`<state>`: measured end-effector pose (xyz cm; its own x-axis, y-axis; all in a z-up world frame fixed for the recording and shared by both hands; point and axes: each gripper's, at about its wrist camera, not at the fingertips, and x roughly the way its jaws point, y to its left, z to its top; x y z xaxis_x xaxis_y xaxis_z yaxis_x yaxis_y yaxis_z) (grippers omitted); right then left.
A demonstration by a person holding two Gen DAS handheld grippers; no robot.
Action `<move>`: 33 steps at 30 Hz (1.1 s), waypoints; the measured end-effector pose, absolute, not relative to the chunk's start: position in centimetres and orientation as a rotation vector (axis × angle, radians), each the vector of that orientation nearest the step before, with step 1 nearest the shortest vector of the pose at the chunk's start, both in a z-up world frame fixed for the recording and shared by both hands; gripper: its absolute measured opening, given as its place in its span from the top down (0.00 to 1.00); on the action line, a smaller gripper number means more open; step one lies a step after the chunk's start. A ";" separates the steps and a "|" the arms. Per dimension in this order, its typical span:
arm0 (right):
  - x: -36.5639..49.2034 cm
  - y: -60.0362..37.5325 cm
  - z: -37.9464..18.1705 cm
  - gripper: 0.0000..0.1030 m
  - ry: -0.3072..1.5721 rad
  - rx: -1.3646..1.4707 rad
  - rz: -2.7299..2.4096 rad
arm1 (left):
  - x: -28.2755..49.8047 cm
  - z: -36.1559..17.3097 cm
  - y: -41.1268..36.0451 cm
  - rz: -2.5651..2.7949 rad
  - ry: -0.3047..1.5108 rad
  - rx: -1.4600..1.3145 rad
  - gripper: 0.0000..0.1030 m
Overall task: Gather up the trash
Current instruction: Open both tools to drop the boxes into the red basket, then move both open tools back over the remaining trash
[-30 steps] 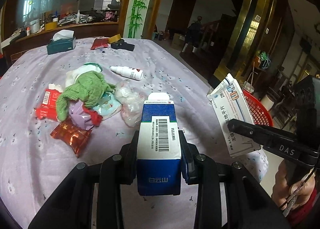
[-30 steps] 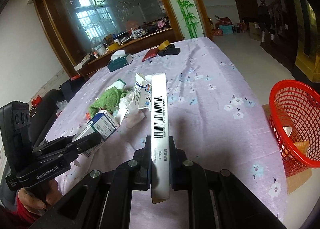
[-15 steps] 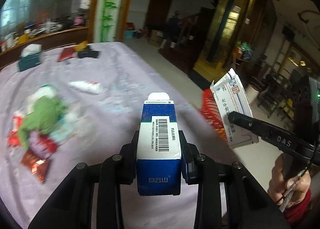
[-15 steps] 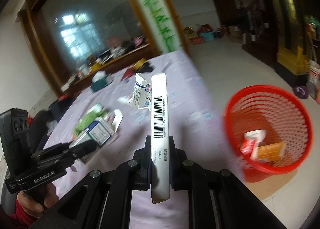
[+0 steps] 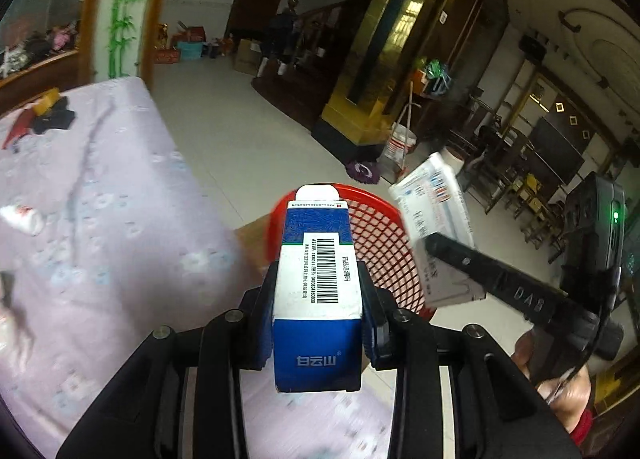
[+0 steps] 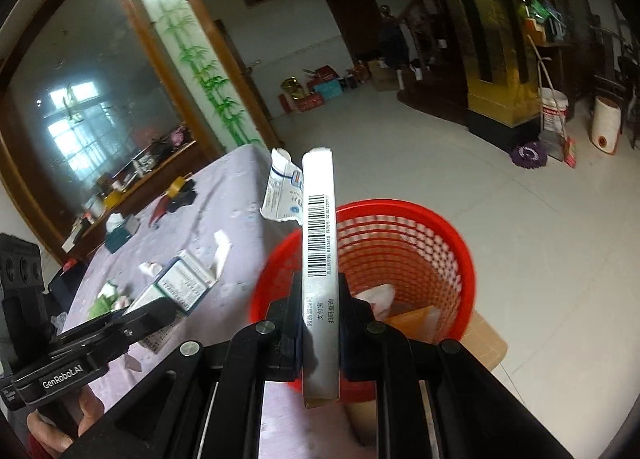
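Observation:
My left gripper (image 5: 319,311) is shut on a blue-and-white carton (image 5: 316,279) with a barcode, held upright past the edge of the purple-clothed table (image 5: 100,219). Just beyond it stands the red mesh basket (image 5: 380,243) on the floor. My right gripper (image 6: 320,323) is shut on a flat white medicine box (image 6: 319,243), seen edge-on, with its torn flap up. It hangs over the near rim of the basket (image 6: 420,243), which holds a white wad and an orange piece (image 6: 412,319). In the left wrist view the right gripper (image 5: 440,249) and its box (image 5: 436,211) are at the right.
The basket sits on a cardboard sheet (image 6: 484,339) beside the table's corner. More litter (image 6: 108,299), a tissue box (image 6: 120,231) and a white bottle (image 5: 22,215) lie on the cloth to the left. A mop, broom and bucket (image 6: 554,111) stand by the far pillar across the tiled floor.
Both grippers have swung right, away from the litter on the table and over to the red basket, each still gripping its box. The basket now fills the middle of both views.

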<state>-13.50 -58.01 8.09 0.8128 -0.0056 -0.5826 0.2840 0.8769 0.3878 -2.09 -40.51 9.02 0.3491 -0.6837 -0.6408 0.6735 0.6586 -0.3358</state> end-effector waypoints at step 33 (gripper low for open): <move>-7.2 -39.1 8.7 0.44 0.704 0.321 0.241 | -4.3 9.0 -14.1 -0.434 0.852 -0.136 0.36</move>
